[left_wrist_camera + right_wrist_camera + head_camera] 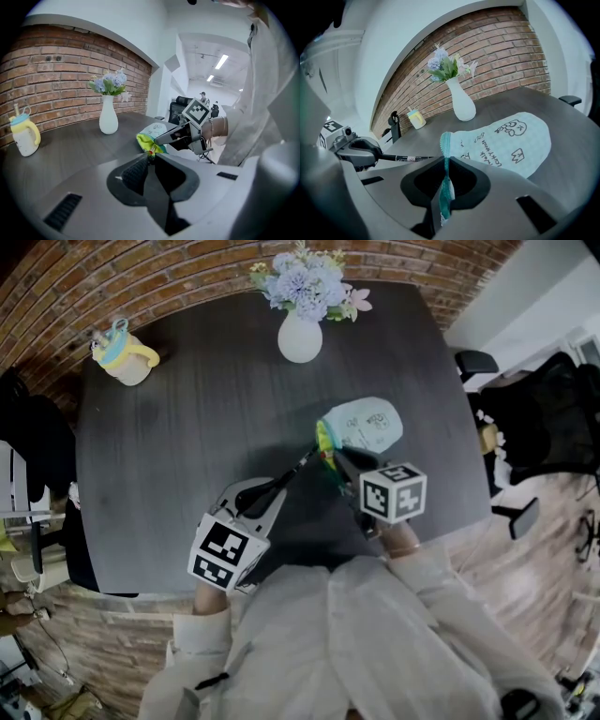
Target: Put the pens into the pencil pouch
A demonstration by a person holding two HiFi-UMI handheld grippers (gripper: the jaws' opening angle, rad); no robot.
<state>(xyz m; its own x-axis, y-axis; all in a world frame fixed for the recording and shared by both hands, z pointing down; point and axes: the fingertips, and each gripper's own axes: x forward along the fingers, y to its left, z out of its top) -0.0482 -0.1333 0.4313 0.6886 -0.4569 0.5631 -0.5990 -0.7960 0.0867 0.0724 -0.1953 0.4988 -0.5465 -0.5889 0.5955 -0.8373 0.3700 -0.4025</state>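
The pencil pouch (367,425), pale mint with doodles printed on it, lies on the dark table (187,427) just right of the head view's centre. Its mouth faces lower left and shows a yellow-green lining.

The right gripper (445,164) has its 2 jaws closed on the teal zipper edge at that mouth, and the fabric is pinched upright between them.

The left gripper (265,495), at lower centre-left of the head view, holds 1 black pen (298,468) in narrow jaws. The pen slants up and right toward the pouch mouth. Its tip is close to the opening, but I cannot tell whether it is inside.

A white vase (300,338) of pale blue flowers (302,282) stands at the table's top centre. A sippy cup (122,357) with a blue lid sits at upper left, well apart from the pouch.
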